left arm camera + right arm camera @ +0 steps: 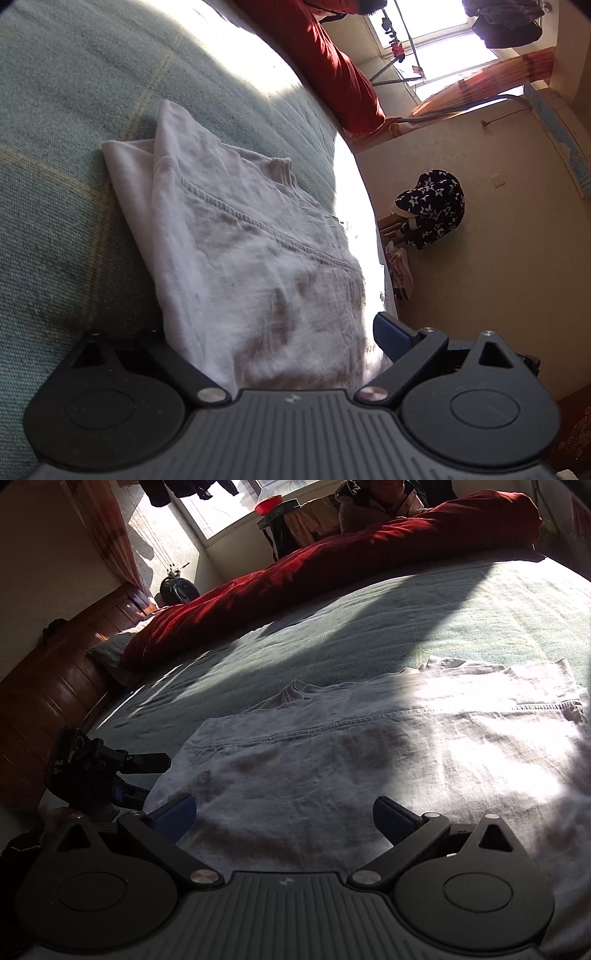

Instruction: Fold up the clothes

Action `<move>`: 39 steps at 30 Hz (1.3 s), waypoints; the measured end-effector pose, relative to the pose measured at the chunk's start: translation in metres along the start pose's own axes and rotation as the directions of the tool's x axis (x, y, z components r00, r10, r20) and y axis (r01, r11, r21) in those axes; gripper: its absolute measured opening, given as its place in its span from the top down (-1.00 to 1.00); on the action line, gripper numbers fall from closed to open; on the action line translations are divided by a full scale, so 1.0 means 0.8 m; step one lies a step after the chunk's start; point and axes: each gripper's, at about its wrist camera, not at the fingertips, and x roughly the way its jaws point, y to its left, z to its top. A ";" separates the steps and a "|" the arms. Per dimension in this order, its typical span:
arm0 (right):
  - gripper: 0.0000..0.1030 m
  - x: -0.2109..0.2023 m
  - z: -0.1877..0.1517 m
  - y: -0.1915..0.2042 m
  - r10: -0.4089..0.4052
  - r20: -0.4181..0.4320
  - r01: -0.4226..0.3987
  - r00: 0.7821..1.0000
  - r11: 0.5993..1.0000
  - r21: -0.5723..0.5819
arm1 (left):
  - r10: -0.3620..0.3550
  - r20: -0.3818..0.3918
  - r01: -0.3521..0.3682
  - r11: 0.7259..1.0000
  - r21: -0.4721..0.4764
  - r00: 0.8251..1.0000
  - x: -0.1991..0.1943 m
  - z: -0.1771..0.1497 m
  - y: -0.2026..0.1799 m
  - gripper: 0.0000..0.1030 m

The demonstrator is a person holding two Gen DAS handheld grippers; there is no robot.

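A white shirt [332, 760] lies folded on the green bedsheet [369, 627]. Both the left gripper [273, 332] and right gripper [284, 812] stand wide over it, gripping nothing.

A white folded garment [236, 258] with brownish stains lies on the green bed cover [74, 147], near the bed's sunlit edge. The left hand-held gripper [266, 350] stands wide apart over the garment's near end; only its blue right finger [391, 339] shows. A red quilt [332, 66] lies along the bed's far edge.
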 end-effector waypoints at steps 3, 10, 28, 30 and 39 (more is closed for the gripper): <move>-1.00 0.026 0.004 0.012 0.031 -0.013 -0.031 0.999 1.000 0.006 | 0.003 -0.001 -0.003 1.000 0.007 1.000 -0.001 0.000 0.000 -0.83; -1.00 0.074 -0.013 0.024 -0.053 -0.005 0.053 0.999 0.999 -0.008 | -0.026 0.004 0.026 0.999 0.022 1.000 -0.005 -0.002 0.005 -0.83; -1.00 0.150 0.081 0.016 -0.146 -0.036 0.145 0.989 0.988 -0.048 | -0.096 0.003 0.096 0.995 0.031 0.995 -0.014 -0.004 0.014 -0.84; -1.00 0.162 0.092 0.012 -0.159 -0.045 0.157 0.986 0.987 -0.046 | -0.095 0.000 0.095 0.995 0.032 0.995 -0.014 -0.004 0.014 -0.84; -1.00 0.138 0.076 0.018 -0.147 -0.054 0.142 0.988 0.987 -0.075 | -0.082 0.005 0.082 0.996 0.030 0.997 -0.015 -0.004 0.012 -0.84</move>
